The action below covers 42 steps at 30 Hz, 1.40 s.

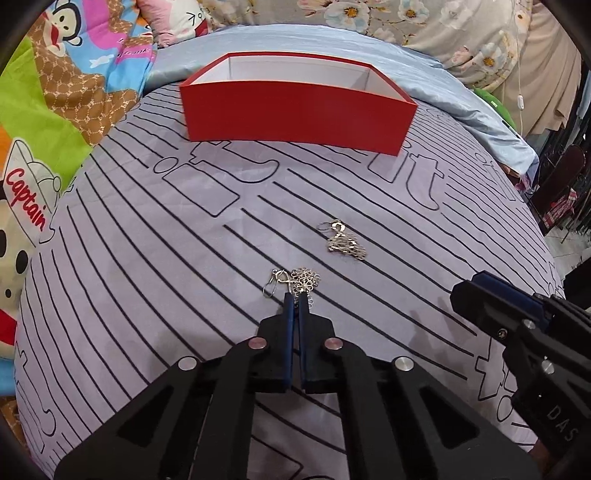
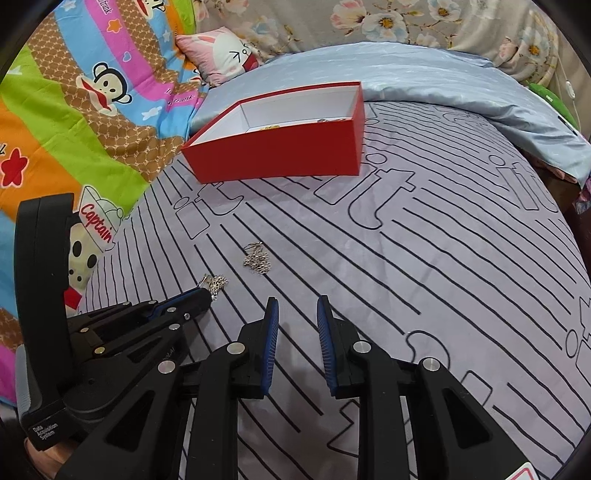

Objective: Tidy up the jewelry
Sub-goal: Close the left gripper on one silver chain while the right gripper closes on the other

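Note:
My left gripper (image 1: 295,297) is shut, its blue fingertips pinching the near edge of a silver flower-pattern earring (image 1: 305,282) that lies on the striped lilac bedsheet. The right wrist view shows the same left gripper (image 2: 205,295) with that earring (image 2: 216,283) at its tip. A second silver earring (image 1: 343,242) (image 2: 258,258) lies loose a little farther off, to the right. Beyond both stands a red box (image 1: 295,110) (image 2: 277,158) with a white inside, open at the top; small bits of jewelry (image 2: 332,120) show inside it. My right gripper (image 2: 297,301) (image 1: 480,295) hovers open over the sheet, holding nothing.
A colourful cartoon quilt (image 2: 74,122) lies bunched to the left. A pale blue cover (image 2: 443,74) and floral bedding (image 1: 461,33) sit behind the box. The bed's right edge (image 1: 535,206) drops off toward dark furniture.

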Each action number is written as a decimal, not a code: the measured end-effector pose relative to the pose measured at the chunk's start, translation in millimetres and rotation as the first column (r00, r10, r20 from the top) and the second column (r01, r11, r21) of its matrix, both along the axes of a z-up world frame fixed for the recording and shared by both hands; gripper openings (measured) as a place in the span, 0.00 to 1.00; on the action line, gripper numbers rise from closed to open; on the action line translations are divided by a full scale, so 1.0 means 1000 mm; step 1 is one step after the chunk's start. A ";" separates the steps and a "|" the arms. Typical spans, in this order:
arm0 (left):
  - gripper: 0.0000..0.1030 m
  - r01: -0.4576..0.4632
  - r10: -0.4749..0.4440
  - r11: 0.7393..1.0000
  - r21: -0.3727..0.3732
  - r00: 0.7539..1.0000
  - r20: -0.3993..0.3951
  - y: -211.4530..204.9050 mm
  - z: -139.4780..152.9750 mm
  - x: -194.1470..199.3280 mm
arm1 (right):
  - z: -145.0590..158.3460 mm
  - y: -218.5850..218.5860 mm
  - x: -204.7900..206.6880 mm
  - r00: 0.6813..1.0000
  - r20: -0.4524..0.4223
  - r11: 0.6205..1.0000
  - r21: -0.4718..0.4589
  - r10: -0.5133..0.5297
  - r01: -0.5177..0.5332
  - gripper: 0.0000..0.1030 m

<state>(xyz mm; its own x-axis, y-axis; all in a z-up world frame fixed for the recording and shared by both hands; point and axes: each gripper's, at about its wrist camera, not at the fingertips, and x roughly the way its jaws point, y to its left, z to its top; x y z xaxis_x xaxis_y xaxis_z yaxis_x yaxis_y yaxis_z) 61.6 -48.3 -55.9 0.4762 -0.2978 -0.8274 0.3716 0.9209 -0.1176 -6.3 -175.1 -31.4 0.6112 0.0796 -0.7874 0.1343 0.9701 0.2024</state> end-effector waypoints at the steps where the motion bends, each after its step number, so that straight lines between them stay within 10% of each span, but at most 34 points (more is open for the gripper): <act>1: 0.00 -0.007 0.007 1.000 -0.003 1.000 -0.001 0.004 0.000 0.001 | -0.001 0.002 0.002 1.000 -0.002 1.000 0.002 0.007 -0.007 0.21; 21: 0.00 -0.049 0.048 0.998 -0.034 0.998 -0.034 0.035 0.001 0.007 | -0.024 0.034 0.066 0.994 -0.051 0.995 -0.033 0.096 -0.097 0.20; 26: 0.02 -0.040 0.038 0.998 -0.039 0.999 -0.037 0.031 0.000 0.010 | -0.029 0.027 0.064 0.995 -0.057 0.997 -0.018 0.077 -0.078 0.00; 33: 0.34 -0.008 0.007 0.999 -0.043 1.000 -0.010 0.014 0.004 0.010 | -0.028 0.002 0.046 0.998 -0.053 1.000 0.004 0.016 -0.016 0.00; 42: 0.22 0.013 -0.013 1.000 0.008 0.999 0.043 -0.007 -0.002 0.014 | -0.022 -0.014 0.033 0.999 -0.050 0.999 0.044 -0.009 0.011 0.00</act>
<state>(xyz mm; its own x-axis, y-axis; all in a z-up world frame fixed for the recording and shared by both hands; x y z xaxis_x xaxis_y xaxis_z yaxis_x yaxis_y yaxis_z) 76.1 -55.1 -58.1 0.5079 -0.2981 -0.8082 0.3882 0.9167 -0.0942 27.2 -188.9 -53.8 0.5720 0.1094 -0.8129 0.1552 0.9587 0.2382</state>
